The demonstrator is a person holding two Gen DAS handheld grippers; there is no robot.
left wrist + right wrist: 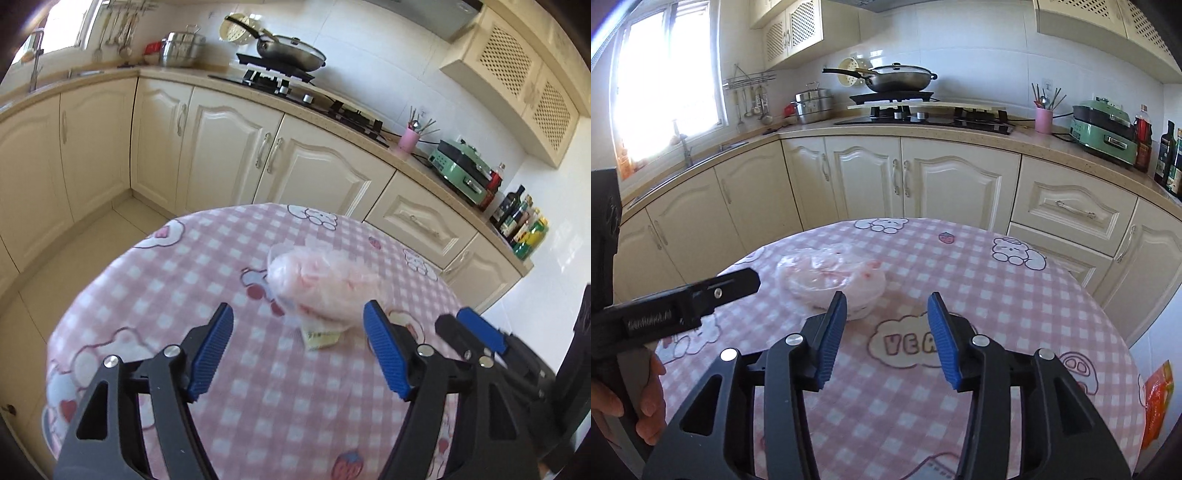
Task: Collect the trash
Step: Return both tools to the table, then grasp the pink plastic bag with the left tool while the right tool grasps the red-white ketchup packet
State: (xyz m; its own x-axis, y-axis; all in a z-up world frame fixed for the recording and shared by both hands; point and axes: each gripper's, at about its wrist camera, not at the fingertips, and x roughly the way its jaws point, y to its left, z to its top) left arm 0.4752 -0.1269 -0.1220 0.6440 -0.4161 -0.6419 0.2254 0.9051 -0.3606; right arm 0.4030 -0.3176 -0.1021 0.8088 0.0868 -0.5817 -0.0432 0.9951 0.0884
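A crumpled clear plastic bag (321, 284) with pinkish trash inside lies on the round table with a pink checked cloth (184, 280). A small yellow-white wrapper (319, 338) sticks out under it. My left gripper (299, 321) is open just short of the bag, with its right pad close to the bag's near end. In the right wrist view the same bag (831, 280) lies just beyond my left fingertip. My right gripper (886, 310) is open and empty over the cloth (1015, 295), to the right of the bag. The right gripper also shows in the left wrist view (465, 332).
Cream kitchen cabinets (923, 177) and a counter curve behind the table, with a hob and wok (897, 79), a steel pot (812, 103), a pink utensil cup (1043, 120), a green cooker (1104, 129) and bottles (1167, 155). An orange packet (1160, 398) hangs at the table's right edge.
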